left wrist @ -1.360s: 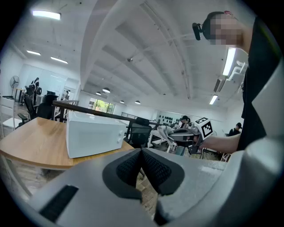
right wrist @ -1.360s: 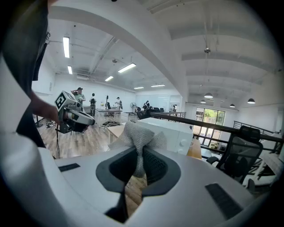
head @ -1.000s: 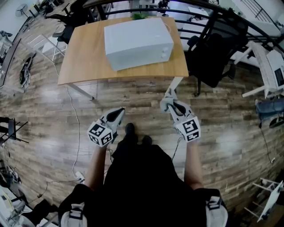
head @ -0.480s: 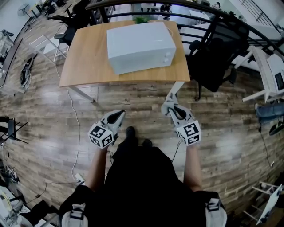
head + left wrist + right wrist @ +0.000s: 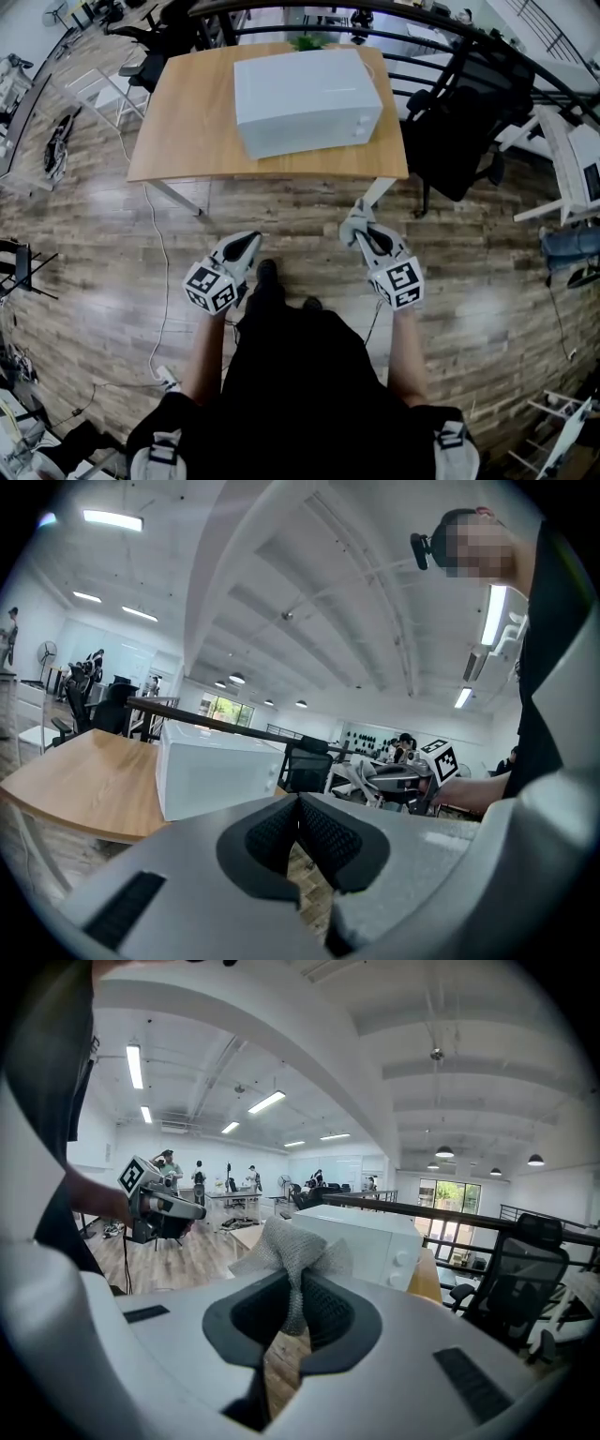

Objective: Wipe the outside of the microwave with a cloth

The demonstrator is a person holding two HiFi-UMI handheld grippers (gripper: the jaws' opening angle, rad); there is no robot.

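Cloth [image 5: 284,1249], a grey mesh rag, sits pinched in the right gripper [image 5: 362,228], whose jaws are closed on its middle so that a loose bunch sticks out past the tips. The left gripper [image 5: 298,810] has its pads pressed together with nothing between them. Both are held low in front of the person, over the plank floor and well apart from the white microwave [image 5: 307,101], which stands on the wooden table [image 5: 183,131] ahead, its front towards the person and its two knobs [image 5: 401,1260] at the right end of that face.

Wiping has not begun; the step in hand looks like the approach to the table. To do it well, the right gripper should arrive with the protruding bunch leading, so that fabric and not the hard jaw tips meets the casing. The grip seems narrow, so light pressure and long, even strokes would keep the rag from being dragged out. Starting on the top panel and working down the front and sides would avoid re-soiling wiped areas. The free left gripper could rest against a side of the oven to stop it sliding on the smooth tabletop. Care is needed around the knobs, where mesh may snag.
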